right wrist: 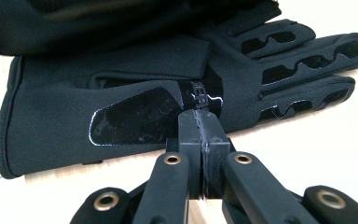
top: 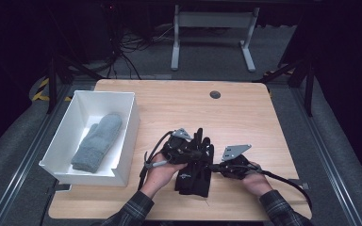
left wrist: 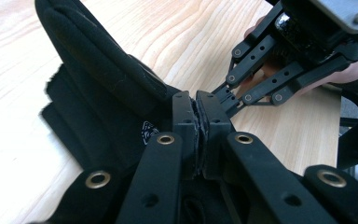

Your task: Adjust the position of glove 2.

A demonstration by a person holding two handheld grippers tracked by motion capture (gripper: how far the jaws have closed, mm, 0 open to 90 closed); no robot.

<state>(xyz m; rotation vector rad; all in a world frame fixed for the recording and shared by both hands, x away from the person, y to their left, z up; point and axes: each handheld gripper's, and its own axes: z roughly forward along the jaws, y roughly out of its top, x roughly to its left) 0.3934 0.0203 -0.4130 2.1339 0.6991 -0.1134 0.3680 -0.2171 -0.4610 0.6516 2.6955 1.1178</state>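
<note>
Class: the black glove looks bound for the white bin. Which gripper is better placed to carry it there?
Probably the left gripper: it sits on the black glove nearer the white bin, jaws shut; the right gripper is farther away.

A white bin (top: 127, 123) sits at the left of the wooden surface (top: 235, 113), holding a grey mitten (top: 96, 142).

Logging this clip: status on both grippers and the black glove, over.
Left gripper shut on black glove. Right gripper shut at glove's edge; pinch unclear. Glove flat on table. Nothing in the way; white bin with grey mitten sits left.
</note>
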